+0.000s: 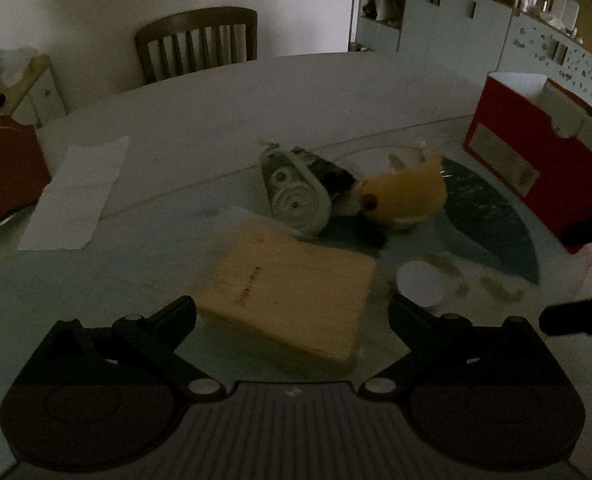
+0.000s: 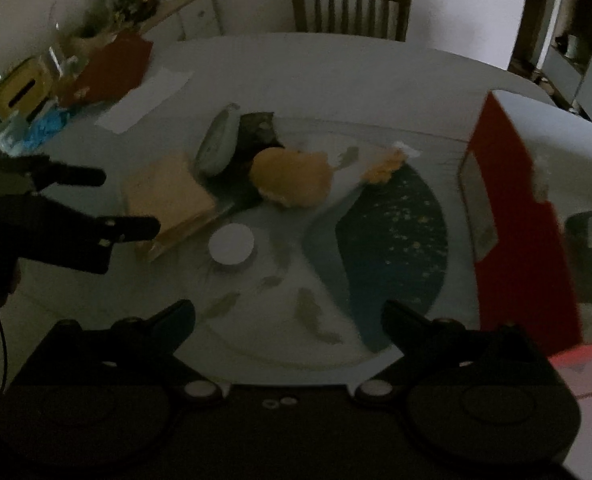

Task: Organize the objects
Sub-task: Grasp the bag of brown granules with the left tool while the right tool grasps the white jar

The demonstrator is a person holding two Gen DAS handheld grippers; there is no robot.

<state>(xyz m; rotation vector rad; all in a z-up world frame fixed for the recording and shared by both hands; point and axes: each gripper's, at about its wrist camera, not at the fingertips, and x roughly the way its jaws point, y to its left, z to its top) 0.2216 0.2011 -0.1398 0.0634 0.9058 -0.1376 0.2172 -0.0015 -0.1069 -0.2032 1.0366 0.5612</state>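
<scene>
Presently, left wrist view: left claw (image 1: 291,312) released, jaws wide, nothing between them. Tan block (image 1: 287,296) lies flat on the desk (image 1: 215,112) at 12 o'clock from the claw, its near end reaching in between the fingertips without clear contact. Long axis appears to run from 10 o'clock far to 4 o'clock near, so skewed against the jaw line. Beyond it at 12 o'clock, grey tape dispenser (image 1: 296,192), on its side; yellow plush (image 1: 404,196) just beside it at 1 o'clock. White lid (image 1: 424,282) near the right fingertip. Red box (image 1: 536,160) at 2 o'clock, upright. Paper sheet (image 1: 75,192) at 10 o'clock, chair (image 1: 197,40) behind the desk.

Right wrist view: right claw (image 2: 287,316) likewise released and empty, hovering over the patterned mat (image 2: 392,240). Block (image 2: 167,200) sits at 10 o'clock, well apart; lid (image 2: 231,244) at 11 o'clock, nearer. Left claw (image 2: 131,204) enters from 9 o'clock, fingertips flanking the block's end. Box (image 2: 516,220) at 2 o'clock, close by.

Judgement: left claw is the nearer to the block; the grasp turns on closing across its short side. Frames dim and blurred; contact uncertain.
</scene>
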